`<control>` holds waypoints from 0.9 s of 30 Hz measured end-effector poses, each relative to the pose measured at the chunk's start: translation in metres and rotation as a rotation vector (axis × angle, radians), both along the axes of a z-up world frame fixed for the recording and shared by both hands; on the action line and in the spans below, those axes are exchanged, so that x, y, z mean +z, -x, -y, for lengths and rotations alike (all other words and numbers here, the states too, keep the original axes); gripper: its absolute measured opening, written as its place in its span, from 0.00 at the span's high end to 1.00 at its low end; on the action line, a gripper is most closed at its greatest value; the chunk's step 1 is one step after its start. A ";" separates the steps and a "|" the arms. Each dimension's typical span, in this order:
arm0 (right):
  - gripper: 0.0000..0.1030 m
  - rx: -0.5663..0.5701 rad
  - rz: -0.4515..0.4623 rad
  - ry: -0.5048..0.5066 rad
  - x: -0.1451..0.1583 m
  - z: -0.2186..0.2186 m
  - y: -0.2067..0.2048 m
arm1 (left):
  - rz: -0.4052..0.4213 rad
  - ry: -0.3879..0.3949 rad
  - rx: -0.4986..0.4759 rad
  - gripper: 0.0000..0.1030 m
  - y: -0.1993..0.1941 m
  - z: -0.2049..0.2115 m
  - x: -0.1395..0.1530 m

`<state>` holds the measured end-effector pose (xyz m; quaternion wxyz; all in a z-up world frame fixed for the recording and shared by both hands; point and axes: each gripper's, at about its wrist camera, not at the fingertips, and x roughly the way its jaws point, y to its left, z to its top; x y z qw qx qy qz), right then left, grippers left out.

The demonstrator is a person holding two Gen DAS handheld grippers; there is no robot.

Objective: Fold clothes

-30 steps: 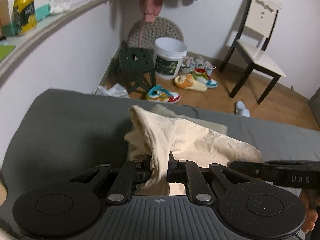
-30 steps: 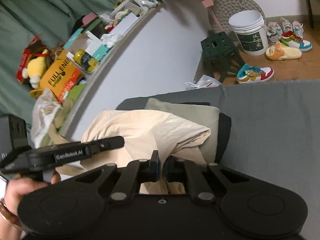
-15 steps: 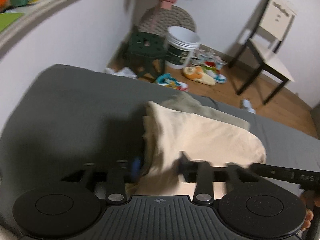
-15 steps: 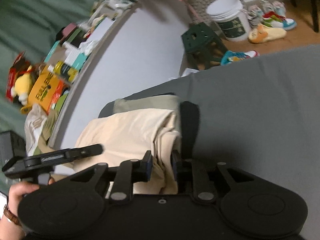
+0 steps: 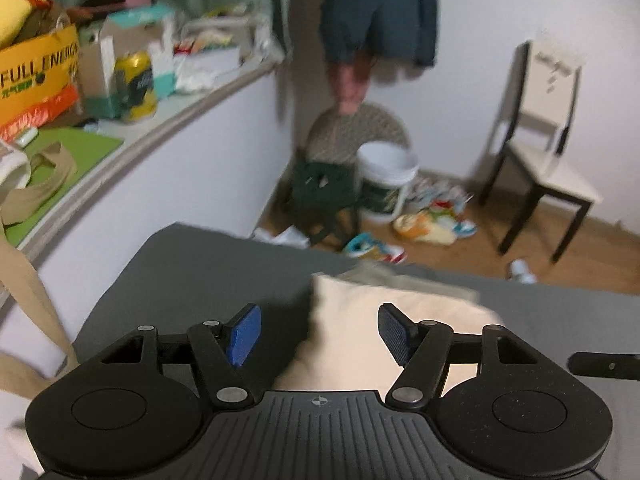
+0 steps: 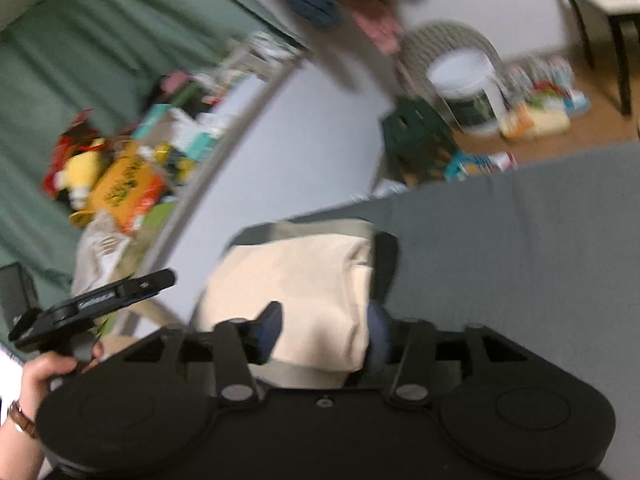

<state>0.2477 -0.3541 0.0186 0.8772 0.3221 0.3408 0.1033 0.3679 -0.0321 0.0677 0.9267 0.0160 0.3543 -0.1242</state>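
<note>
Both grippers, left (image 5: pixel 318 334) and right (image 6: pixel 324 330), are now spread wide, empty; the cream garment (image 5: pixel 384 320) is released, folded, near the bed's (image 5: pixel 192 276) far edge.

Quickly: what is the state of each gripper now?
Left gripper: open, holding nothing.
Right gripper: open, above the cream garment, not gripping it.
</note>
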 end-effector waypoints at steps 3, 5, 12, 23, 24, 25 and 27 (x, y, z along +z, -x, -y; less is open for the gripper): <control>0.20 -0.009 0.083 0.033 0.031 -0.006 0.038 | 0.022 0.081 -0.007 0.36 0.042 -0.001 0.018; 0.13 -0.006 0.118 0.042 0.049 -0.007 0.061 | 0.019 0.131 -0.024 0.36 0.074 -0.002 0.027; 0.00 0.017 0.188 0.094 0.107 -0.017 0.163 | 0.043 0.201 -0.048 0.22 0.208 0.005 0.073; 0.00 0.008 0.249 0.190 0.164 -0.047 0.314 | 0.144 0.215 -0.055 0.11 0.395 -0.006 0.140; 0.00 0.013 0.259 0.215 0.170 -0.050 0.323 | 0.150 0.203 -0.056 0.11 0.403 -0.006 0.147; 0.00 0.019 0.271 0.240 0.176 -0.055 0.333 | 0.160 0.189 -0.060 0.11 0.412 -0.006 0.155; 0.00 0.029 0.290 0.290 0.187 -0.062 0.347 | 0.183 0.158 -0.075 0.10 0.428 -0.006 0.170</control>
